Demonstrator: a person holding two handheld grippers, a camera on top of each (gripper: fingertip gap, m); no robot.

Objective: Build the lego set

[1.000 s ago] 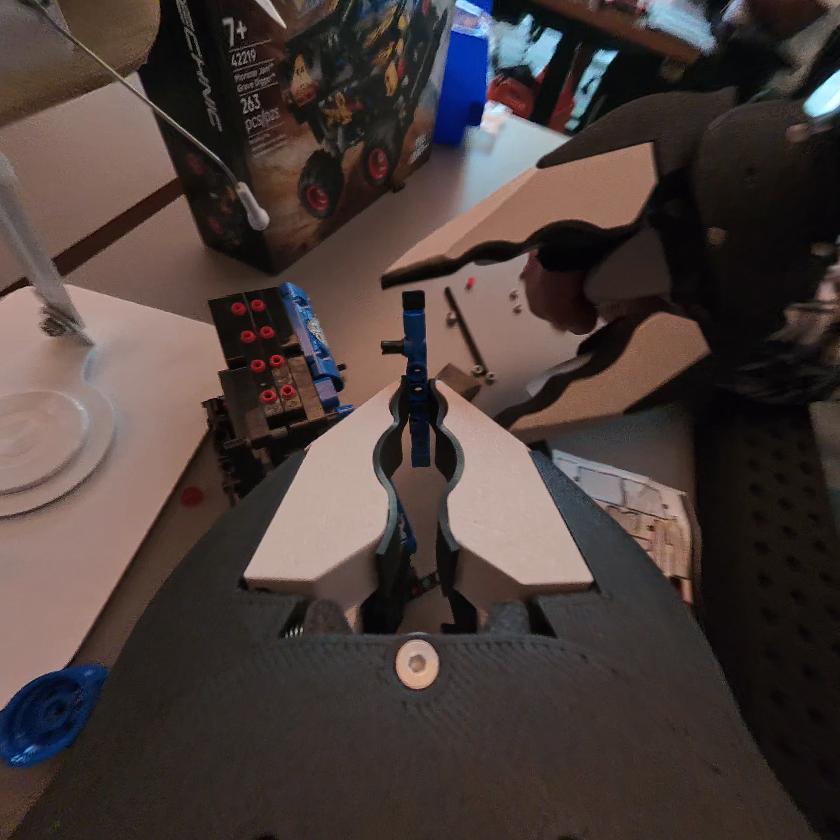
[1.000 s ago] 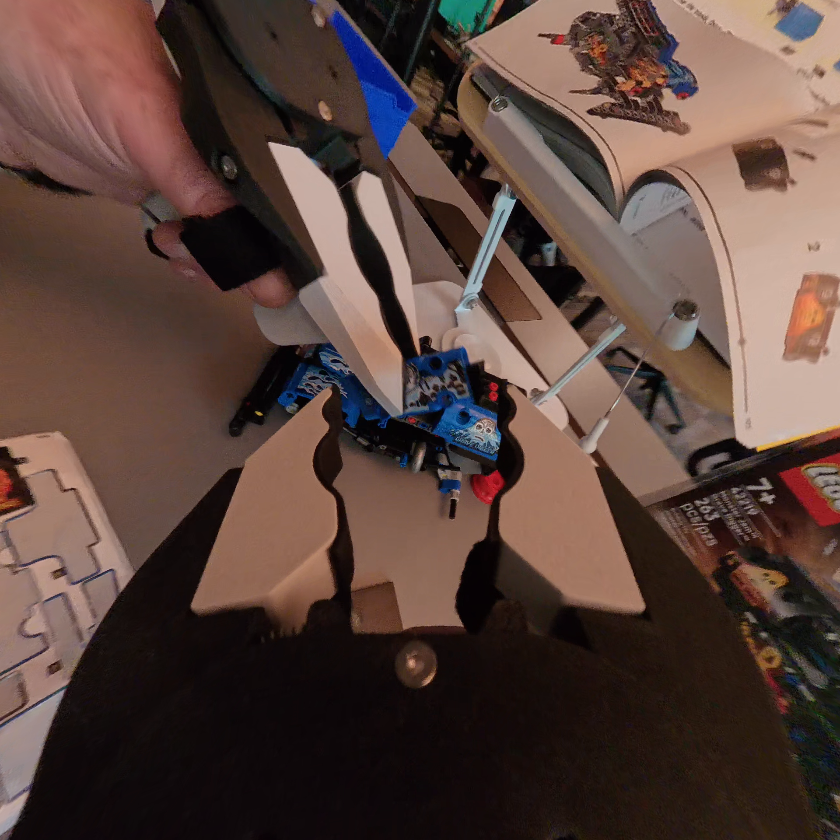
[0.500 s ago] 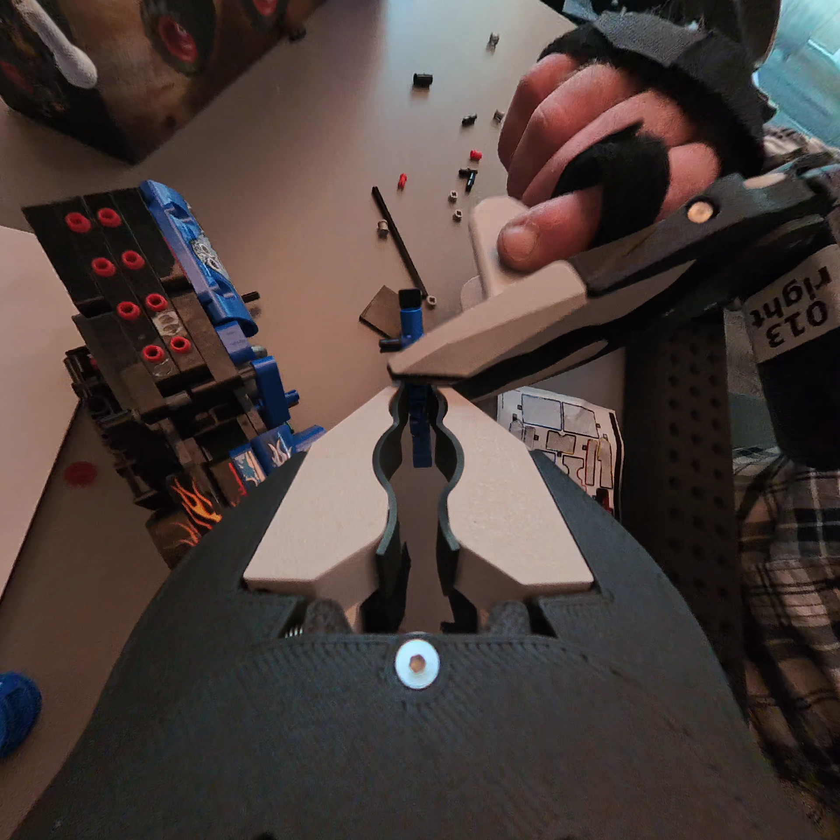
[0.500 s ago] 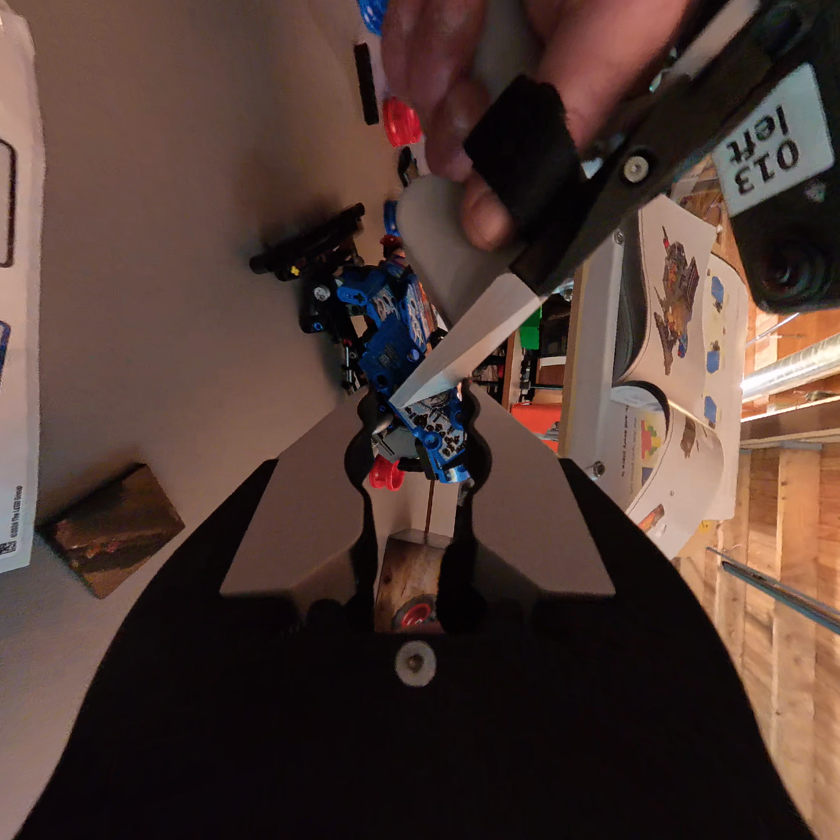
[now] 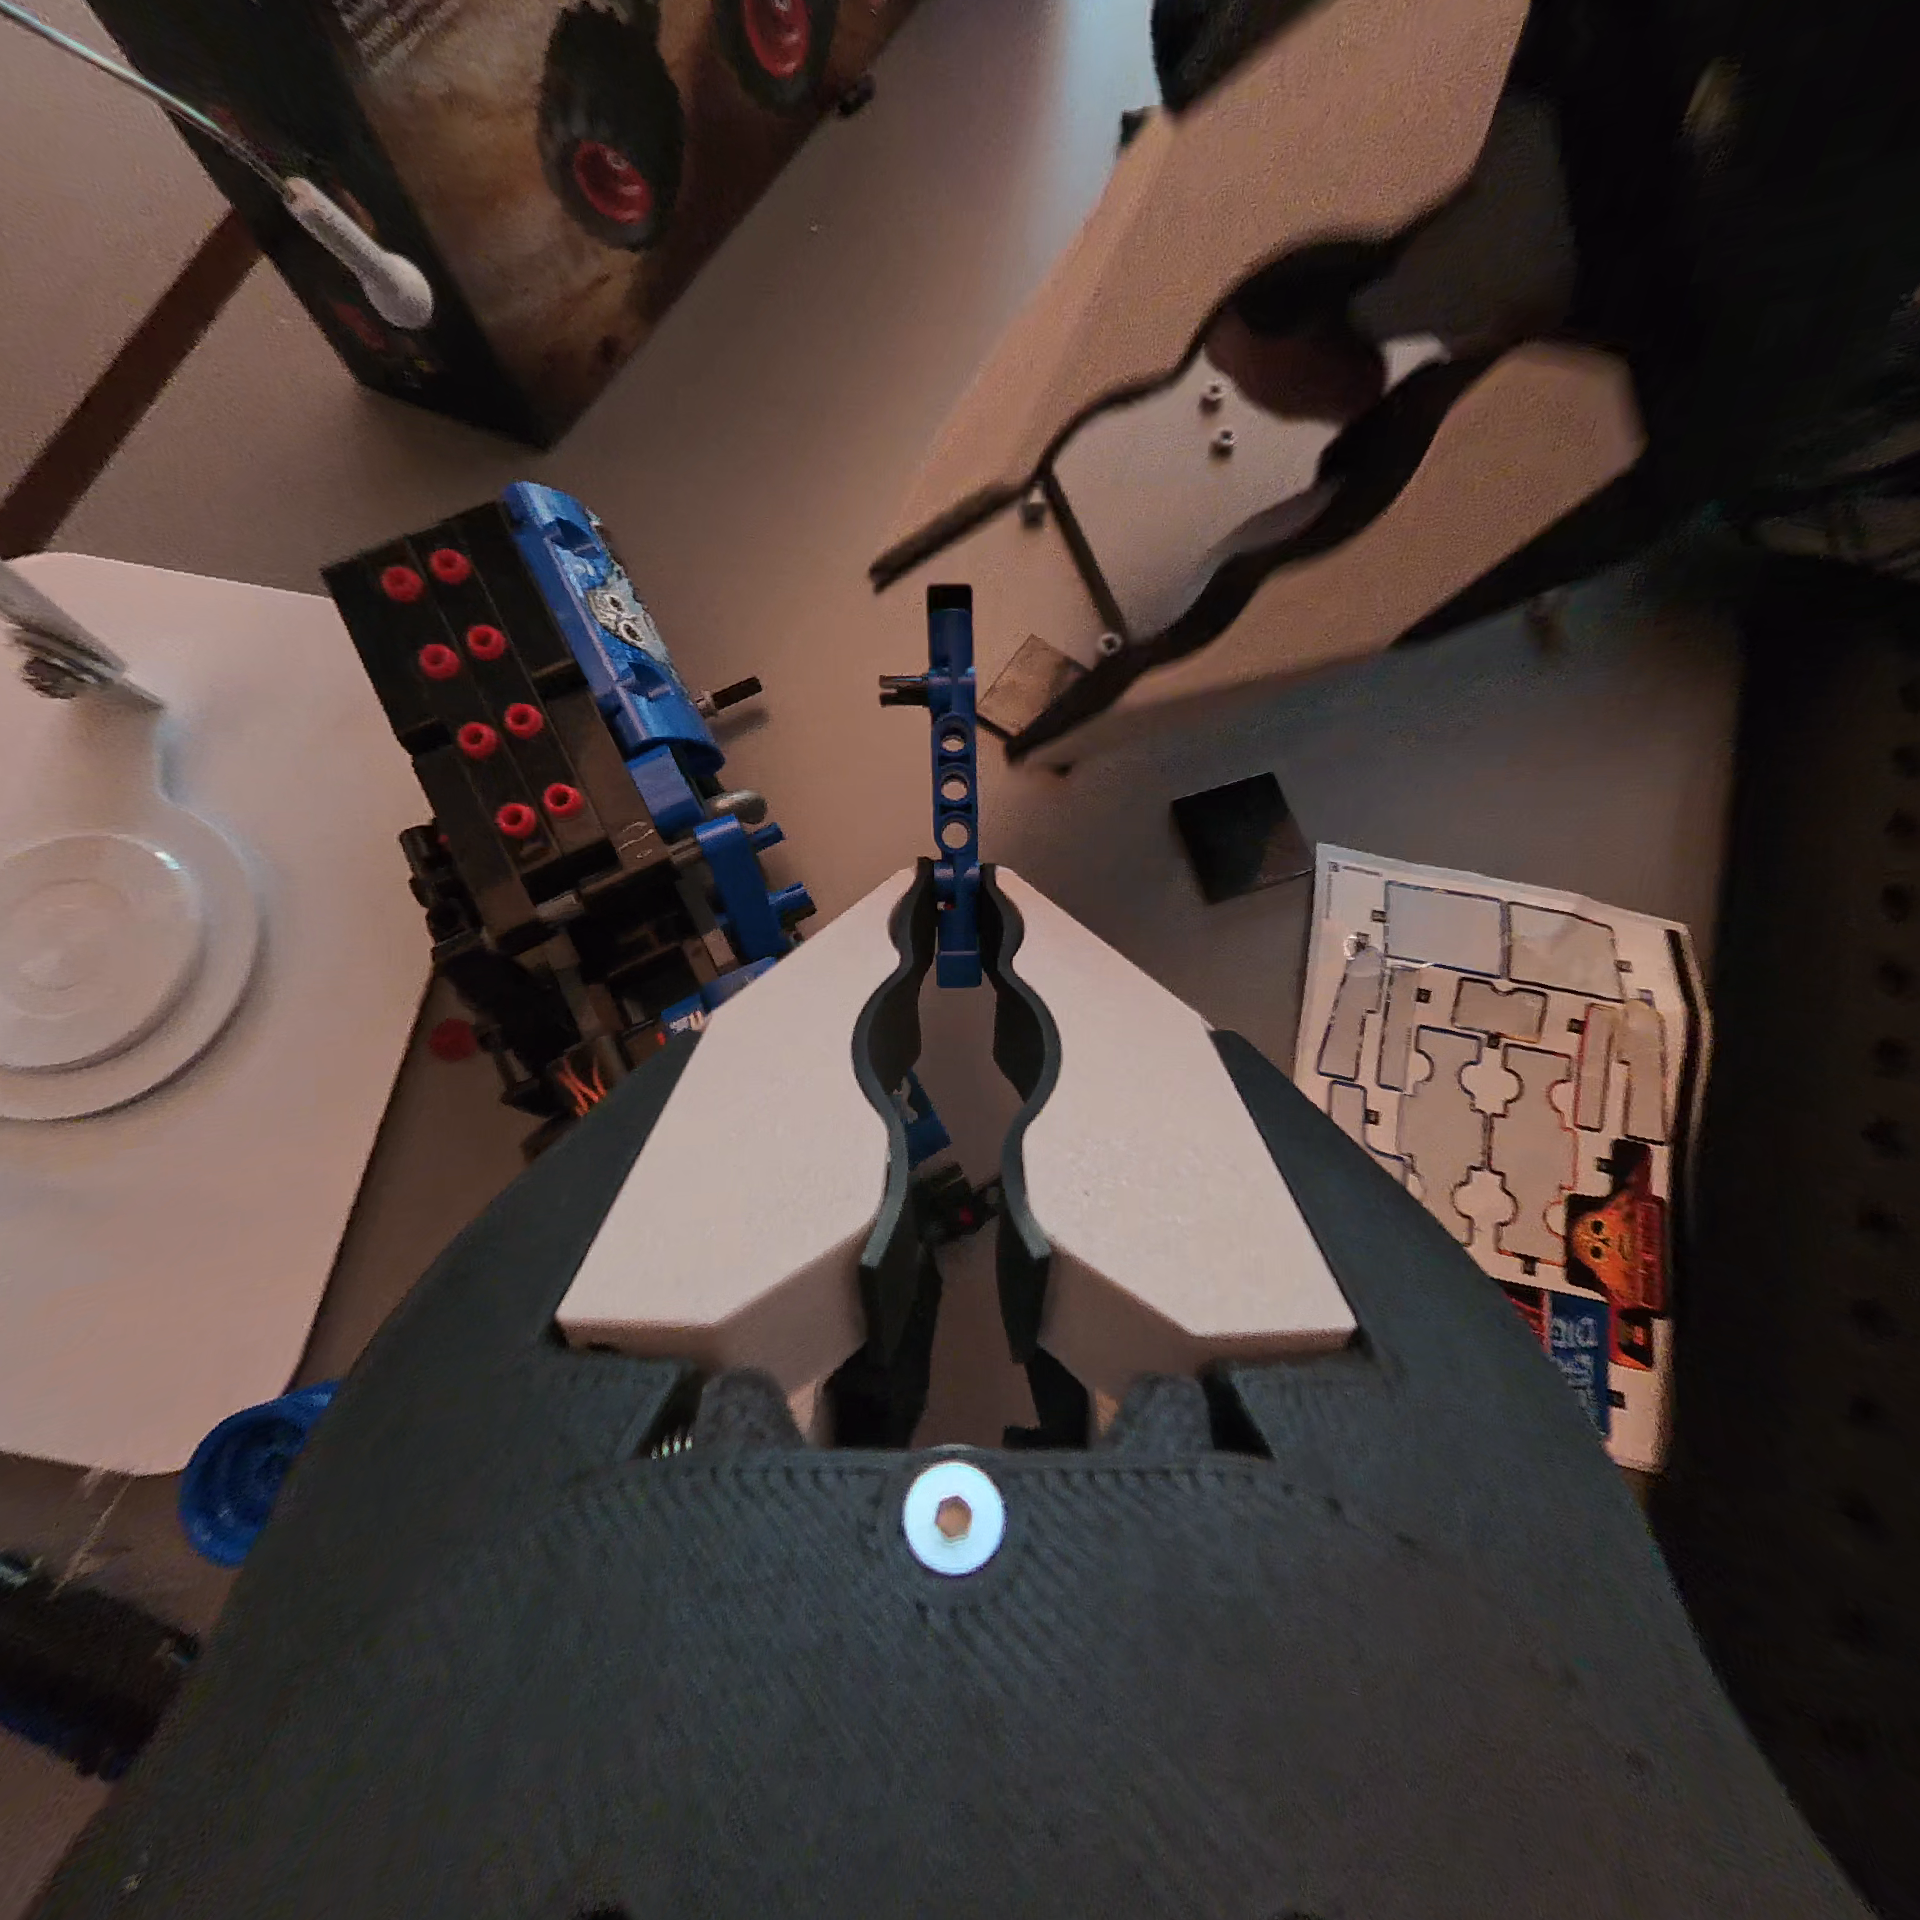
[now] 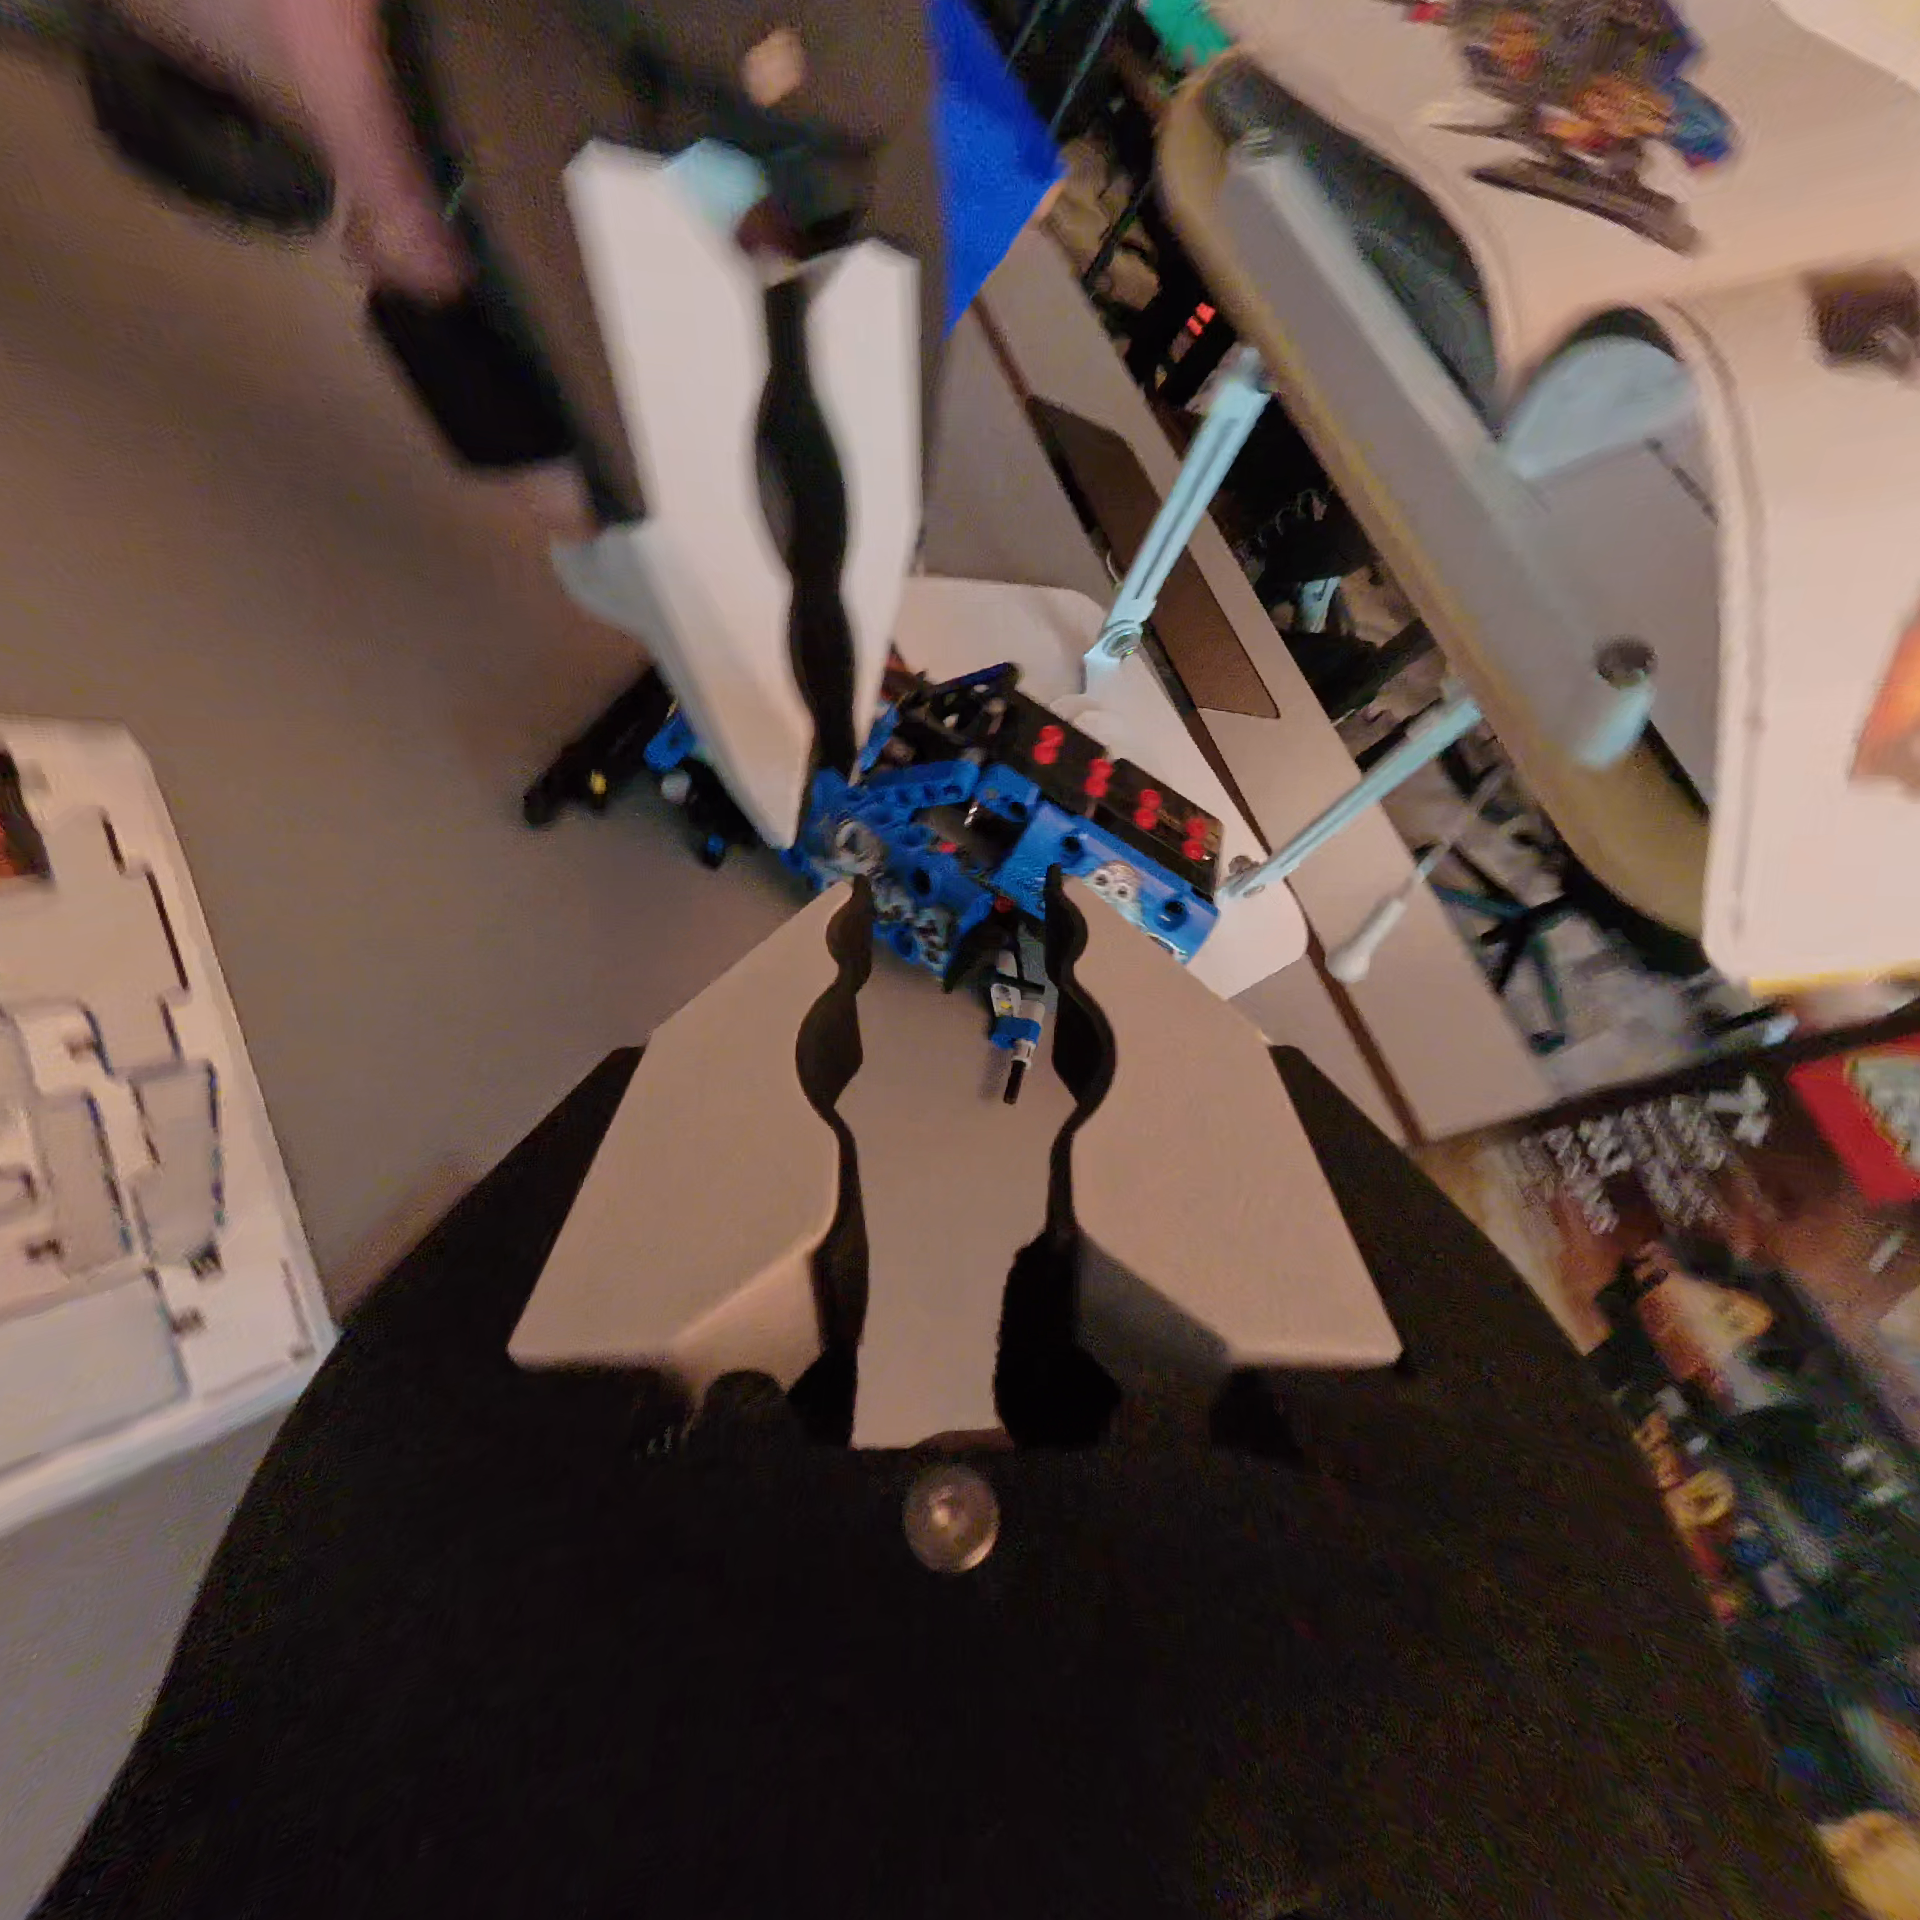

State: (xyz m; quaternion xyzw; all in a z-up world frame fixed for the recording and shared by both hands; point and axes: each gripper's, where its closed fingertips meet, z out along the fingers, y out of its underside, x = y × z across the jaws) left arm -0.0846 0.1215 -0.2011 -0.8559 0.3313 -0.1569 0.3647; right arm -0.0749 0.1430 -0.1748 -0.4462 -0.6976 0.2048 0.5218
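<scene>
My left gripper (image 5: 954,881) is shut on the lower end of a blue holed beam (image 5: 954,748), which stands up from its tips with black pins near the top. The part-built model (image 5: 551,790), black and blue with red pins, lies on the table just left of it. My right gripper (image 6: 954,888) is open and empty, its tips just short of the model (image 6: 1039,821). In the left wrist view its fingers (image 5: 1247,208) reach in from the upper right, tips close to the beam's top. The right wrist view shows the left gripper (image 6: 826,774) blurred above the model.
The lego box (image 5: 499,187) stands at the back. A white stand base (image 5: 156,1143) is on the left and holds the instruction booklet (image 6: 1558,208). A sticker sheet (image 5: 1496,1091), a black tile (image 5: 1242,847), a thin black axle (image 5: 1081,561) and a blue wheel part (image 5: 244,1465) lie around. The grippers' ends are close to 4 cm from one another. The black tile (image 5: 1242,847) is about equally far from each gripper, around 11 cm.
Half a second ago the right gripper's fingertip lay over the beam at my left gripper's tips. It has drawn back to the upper right. The left gripper still holds the beam.
</scene>
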